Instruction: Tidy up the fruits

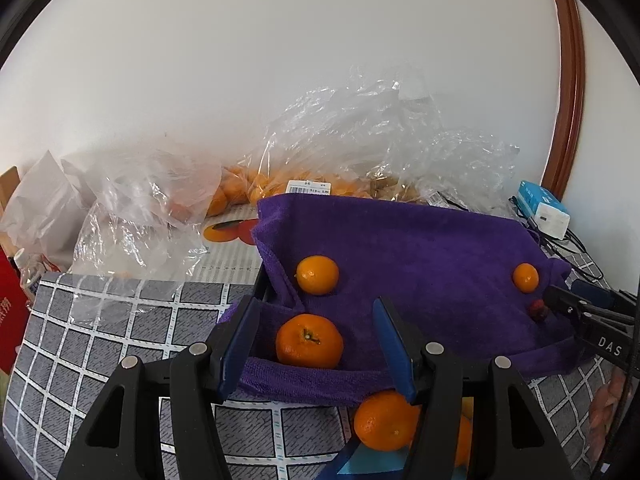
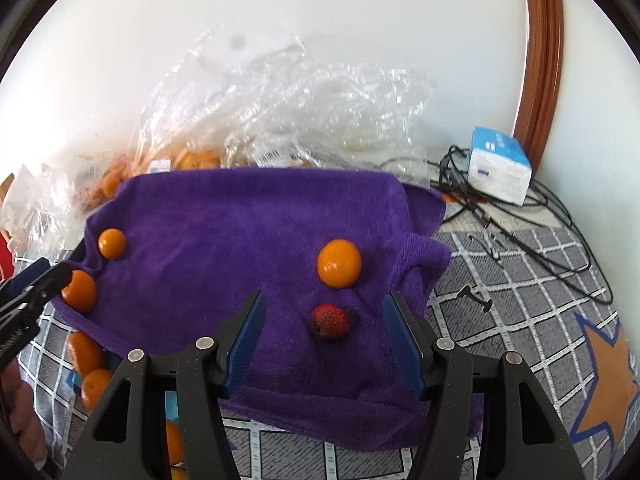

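A grey checked cloth (image 2: 520, 280) covers the surface up to a white wall, and a purple towel (image 1: 400, 248) lies across its middle with its edges rumpled; the near hem sags toward both cameras. The towel's centre is bare and gives the most open room. Behind it, crumpled clear plastic bags (image 1: 360, 132) crowd the wall, one holding many oranges, though the film blurs their count. A white and blue box (image 2: 500, 168) sits in the far right corner amid tangled black cables (image 2: 540, 240).

The left gripper (image 1: 316, 344) has its fingers spread, not pressing anything; a large tangerine (image 1: 309, 341) sits on the towel between them. A second tangerine (image 1: 318, 275) lies just beyond, and a small orange (image 1: 526, 277) rests near the towel's right edge. Another tangerine (image 1: 384, 420) lies off the towel at the near hem, partly hidden by the gripper's right finger.

The right gripper (image 2: 324, 344) is likewise spread and grips nothing; a small red fruit (image 2: 329, 321) lies on the towel between its fingers, near the small orange. What kind of fruit it is cannot be made out.
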Tool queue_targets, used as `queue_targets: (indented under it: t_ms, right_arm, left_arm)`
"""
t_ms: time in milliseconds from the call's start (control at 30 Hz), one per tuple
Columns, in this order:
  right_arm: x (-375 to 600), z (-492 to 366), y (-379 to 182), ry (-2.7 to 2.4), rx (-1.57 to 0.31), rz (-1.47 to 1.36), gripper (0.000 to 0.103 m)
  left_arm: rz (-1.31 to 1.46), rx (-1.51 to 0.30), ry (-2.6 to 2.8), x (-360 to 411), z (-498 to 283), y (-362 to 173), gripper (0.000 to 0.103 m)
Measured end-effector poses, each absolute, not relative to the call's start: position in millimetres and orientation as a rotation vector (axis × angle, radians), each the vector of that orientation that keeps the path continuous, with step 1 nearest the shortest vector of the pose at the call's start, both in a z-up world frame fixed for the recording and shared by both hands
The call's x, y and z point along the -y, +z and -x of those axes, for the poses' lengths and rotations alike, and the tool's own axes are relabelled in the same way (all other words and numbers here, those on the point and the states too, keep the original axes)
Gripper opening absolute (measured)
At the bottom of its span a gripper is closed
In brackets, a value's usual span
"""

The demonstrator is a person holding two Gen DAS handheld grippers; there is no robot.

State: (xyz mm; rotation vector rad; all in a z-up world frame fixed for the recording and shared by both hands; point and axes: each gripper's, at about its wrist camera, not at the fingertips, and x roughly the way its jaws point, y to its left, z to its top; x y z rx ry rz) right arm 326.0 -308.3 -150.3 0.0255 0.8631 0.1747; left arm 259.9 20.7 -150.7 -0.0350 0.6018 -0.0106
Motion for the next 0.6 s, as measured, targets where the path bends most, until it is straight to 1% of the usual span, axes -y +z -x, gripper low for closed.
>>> queue_targets:
  t_ms: [67,167,367,467,600]
  right_arm:
    - [306,-319,-140,0.171,-0.833,-0.012,0.06]
    - [307,-306,-125,0.161,-0.809,-0.009,0.06]
    - [311,-277,-114,0.174,-0.84,-0.008,0.06]
    - [313,-264,-116,0.188,-0.846,-0.022,0.06]
    - [311,-249,-128,0.205,-0.875,-0.03,0.06]
  left_arm:
    - [0.042,-0.559,0.003,-22,-254,-144,0.057]
    - [0.063,-0.544,-0.004,-26,-249,-133,0.057]
    - [0.067,-0.56,-0.032,-31,-224,-110,0.057]
    - [0.037,-0.584,-0.033,-34,-206,-116,0.057]
    - [0.018,-0.671,-0.012,-50,-183,-141,0.057]
